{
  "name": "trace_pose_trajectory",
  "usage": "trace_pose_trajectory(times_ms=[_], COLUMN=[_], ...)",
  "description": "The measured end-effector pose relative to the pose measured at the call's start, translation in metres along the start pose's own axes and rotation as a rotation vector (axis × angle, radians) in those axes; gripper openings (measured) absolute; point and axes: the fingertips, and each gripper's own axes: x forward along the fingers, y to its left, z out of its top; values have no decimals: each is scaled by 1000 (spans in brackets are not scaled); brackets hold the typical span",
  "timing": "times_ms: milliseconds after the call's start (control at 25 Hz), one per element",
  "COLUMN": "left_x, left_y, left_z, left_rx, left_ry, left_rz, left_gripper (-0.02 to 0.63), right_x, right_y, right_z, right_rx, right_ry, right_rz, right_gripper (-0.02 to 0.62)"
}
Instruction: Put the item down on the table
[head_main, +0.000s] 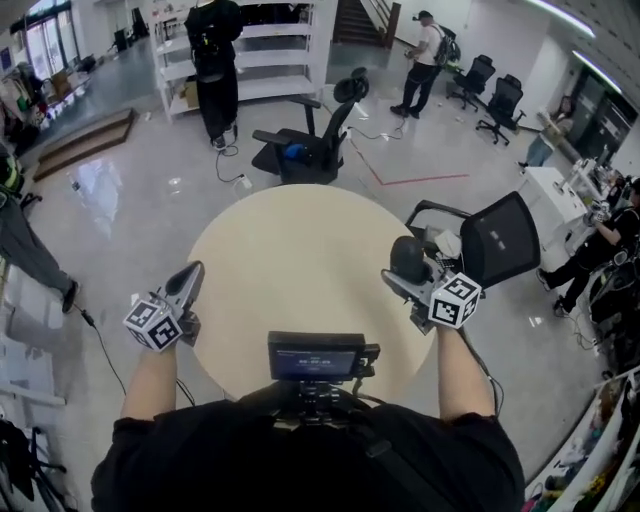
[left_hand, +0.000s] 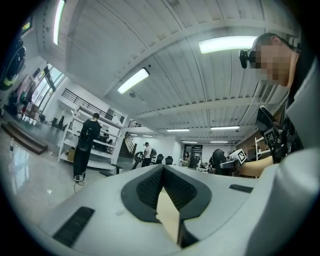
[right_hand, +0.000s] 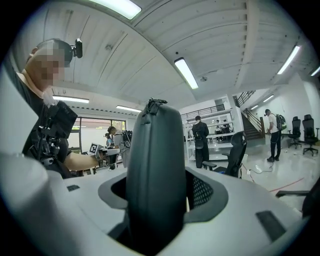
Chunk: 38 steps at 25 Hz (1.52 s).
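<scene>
At the table's (head_main: 290, 250) right edge, the right gripper (head_main: 400, 280) clamps a dark case (right_hand: 155, 170)

No readable text, brand or number anywhere in my views. The small screen (head_main: 315, 358) on the chest mount has a lit strip with tiny characters, too small for me to read. The left marker cube (head_main: 153, 322) and the right marker cube (head_main: 455, 300) carry only black-and-white square patterns, no letters or digits. From the gripper views I get the same cubes far off, again pattern only. On the dark case (right_hand: 155, 175) I can't make out any print on the shell facing me. Boxes and shelves (head_main: 262, 55) in the background are too far off and too blurred to read.
</scene>
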Motion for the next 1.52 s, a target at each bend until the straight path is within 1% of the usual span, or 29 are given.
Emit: trace_pose_trajectory(times_ms=[160, 400, 560, 720, 840, 920, 1120, 1280, 1520], left_x=[21, 84, 135, 194, 241, 268, 320, 347, 367], left_y=[20, 64, 102, 140, 168, 186, 230, 264, 300], left_z=[29, 56, 66, 57, 31, 7, -67, -136, -212], left_rx=[41, 94, 108, 87, 88, 70, 33, 35, -18], left_ry=[6, 21, 22, 26, 45, 62, 105, 158, 173], left_rz=[6, -8, -25, -47, -56, -55, -27, -10, 17], left_gripper=[-3, -3, -3, -3, -3, -3, -3, -3, -3], right_x=[27, 84, 132, 183, 223, 248, 303, 346, 399], right_y=[-36, -110, -155, -205, -246, -272, -331, -371, -414], right_z=[34, 63, 68, 56, 33, 13, -38, -89, -160], right_rx=[-40, -92, -133, -150, -138, -126, -115, -106, -124], right_ry=[9, 62, 116, 164, 197, 221, 289, 333, 407], right_rz=[-11, -55, -78, -97, -104, -109, -116, -114, -112], right_gripper=[270, 270, 271, 272, 270, 270, 272, 270, 272])
